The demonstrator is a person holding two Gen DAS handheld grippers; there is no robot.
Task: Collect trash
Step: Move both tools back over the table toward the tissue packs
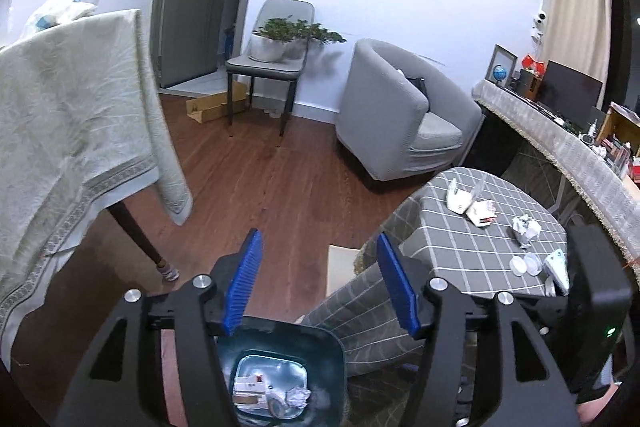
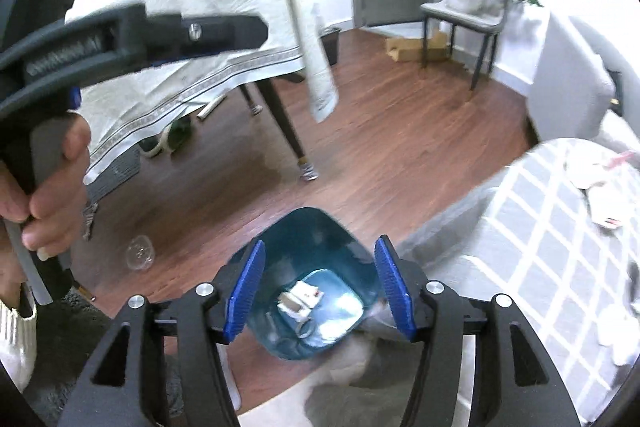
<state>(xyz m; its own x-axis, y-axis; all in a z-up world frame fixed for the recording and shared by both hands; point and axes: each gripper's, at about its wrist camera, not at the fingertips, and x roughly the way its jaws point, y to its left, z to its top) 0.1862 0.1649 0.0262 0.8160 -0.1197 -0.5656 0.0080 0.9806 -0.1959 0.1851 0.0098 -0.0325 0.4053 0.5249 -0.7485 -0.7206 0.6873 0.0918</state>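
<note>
The dark teal plastic trash bin [image 2: 316, 287] stood on the wooden floor at the lower centre of both frames, just beside the low bench draped in a grey checked cloth [image 1: 472, 239]; it already held a white carton and a crumpled paper ball [image 1: 298, 395]. Both the right gripper [image 2: 320, 291] and the left gripper [image 1: 318, 283] hovered above the bin mouth, blue-padded fingers spread wide and holding nothing. More litter lay on the bench at the right of the left-wrist frame: torn white cartons [image 1: 470, 205], a crumpled paper wad [image 1: 526, 229] and clear plastic lids [image 1: 526, 264]. This looked like the pause after a drop, so the next move would call for reaching right to the bench and pinching another scrap.
</note>
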